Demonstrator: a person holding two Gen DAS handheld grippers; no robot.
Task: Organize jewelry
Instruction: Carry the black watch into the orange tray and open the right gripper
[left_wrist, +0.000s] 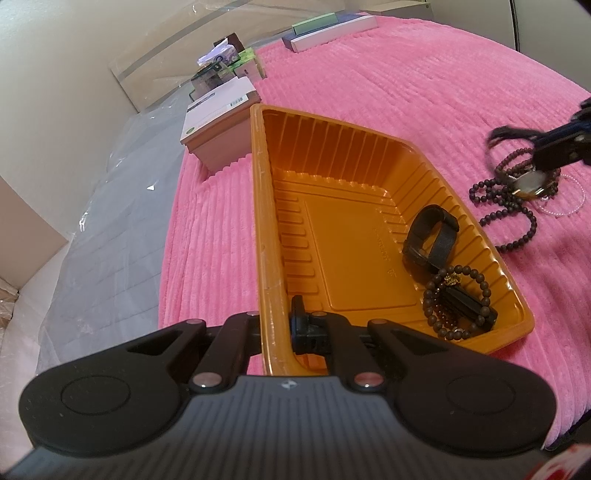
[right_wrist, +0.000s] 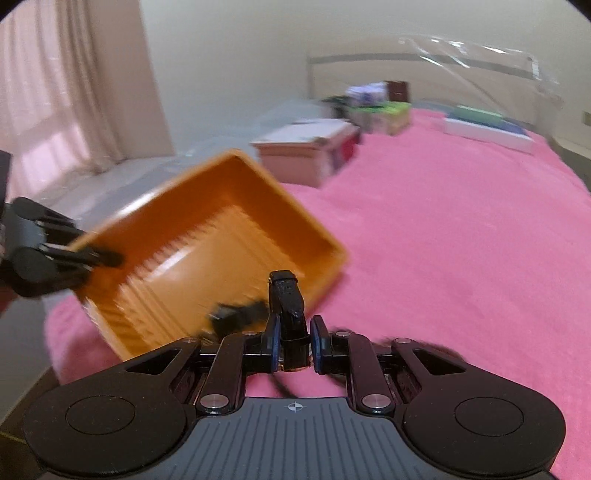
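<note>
Pink blanket (left_wrist: 406, 74); left gripper (left_wrist: 275, 325) pinches tray (left_wrist: 258, 206).

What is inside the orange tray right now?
In the orange tray: a black watch and beaded bracelets around a dark piece I cannot identify. The left gripper covers the near corner.

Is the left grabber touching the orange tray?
Touching. The left wrist view shows the left gripper clamped shut on the orange tray's near rim, one finger inside the wall and one outside.
</note>
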